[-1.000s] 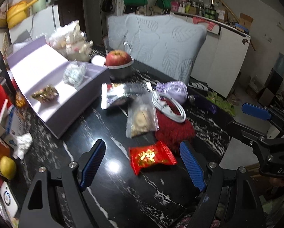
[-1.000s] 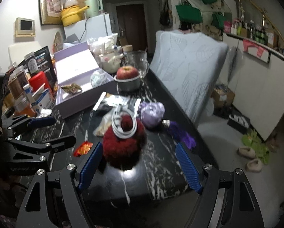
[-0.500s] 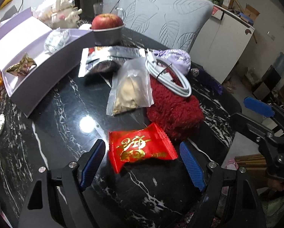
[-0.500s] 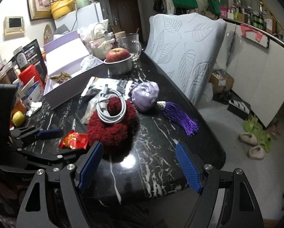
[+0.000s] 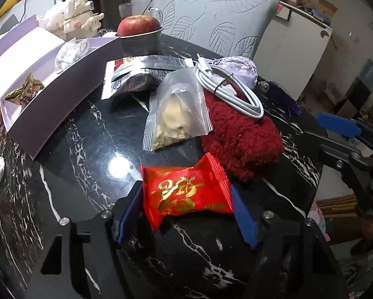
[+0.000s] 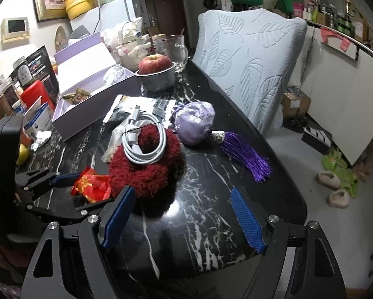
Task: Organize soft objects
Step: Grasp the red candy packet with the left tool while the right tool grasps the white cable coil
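A red packet with gold print [image 5: 186,194] lies at the near side of the black marble table [image 5: 81,149]. My left gripper [image 5: 186,191] is closing on it, and both blue pads touch its two ends. From the right wrist view, the same packet [image 6: 91,186] looks crinkled inside the left gripper [image 6: 86,189]. A dark red fluffy piece [image 6: 146,172] sits just beyond, with a coiled white cable [image 6: 146,147] on top. My right gripper [image 6: 182,191] hovers open over bare table, its left fingertip close to the fluffy piece. A lilac sachet [image 6: 194,122] with a purple tassel [image 6: 246,154] lies further back.
A clear bag of dried pieces [image 5: 179,112] and a silver foil packet [image 5: 136,77] lie behind the red packet. An open lilac box [image 5: 37,79] stands at the left, an apple in a tin [image 6: 156,64] at the back. A pale padded chair [image 6: 248,57] borders the table's right side.
My left gripper came down around the red packet and its fingers drew in onto the packet's ends. My right gripper sank a little toward the table, still open.
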`<action>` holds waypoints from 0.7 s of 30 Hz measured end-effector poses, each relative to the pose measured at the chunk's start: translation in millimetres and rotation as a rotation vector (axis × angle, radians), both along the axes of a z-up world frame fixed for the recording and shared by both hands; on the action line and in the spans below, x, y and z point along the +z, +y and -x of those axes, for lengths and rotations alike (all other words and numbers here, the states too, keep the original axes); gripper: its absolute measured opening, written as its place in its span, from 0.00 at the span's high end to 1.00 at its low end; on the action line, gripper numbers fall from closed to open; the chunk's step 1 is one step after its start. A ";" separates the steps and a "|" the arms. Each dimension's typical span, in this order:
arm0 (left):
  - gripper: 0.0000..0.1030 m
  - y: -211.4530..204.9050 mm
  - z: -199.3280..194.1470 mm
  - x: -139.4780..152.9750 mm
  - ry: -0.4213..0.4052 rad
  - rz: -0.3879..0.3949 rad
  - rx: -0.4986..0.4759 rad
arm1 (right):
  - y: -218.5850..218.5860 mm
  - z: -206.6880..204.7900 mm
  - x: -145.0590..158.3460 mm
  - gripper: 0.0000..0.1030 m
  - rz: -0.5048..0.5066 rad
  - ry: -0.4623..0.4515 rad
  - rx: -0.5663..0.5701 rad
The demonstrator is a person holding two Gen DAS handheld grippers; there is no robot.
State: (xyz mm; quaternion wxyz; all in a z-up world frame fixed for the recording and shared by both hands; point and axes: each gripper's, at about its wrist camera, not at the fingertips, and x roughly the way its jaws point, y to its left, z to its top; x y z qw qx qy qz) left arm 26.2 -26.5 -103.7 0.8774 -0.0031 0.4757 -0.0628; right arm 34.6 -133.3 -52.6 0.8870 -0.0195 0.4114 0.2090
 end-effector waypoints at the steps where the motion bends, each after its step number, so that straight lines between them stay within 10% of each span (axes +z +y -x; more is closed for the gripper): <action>1: 0.37 1.2 1.0 0.3 -0.002 0.007 -0.003 | 1.9 -1.4 -0.2 0.23 -0.004 0.000 0.005; 21: 0.40 65.2 3.5 33.4 -0.101 0.057 0.124 | 53.8 -54.1 -6.7 0.23 -0.098 -0.020 0.104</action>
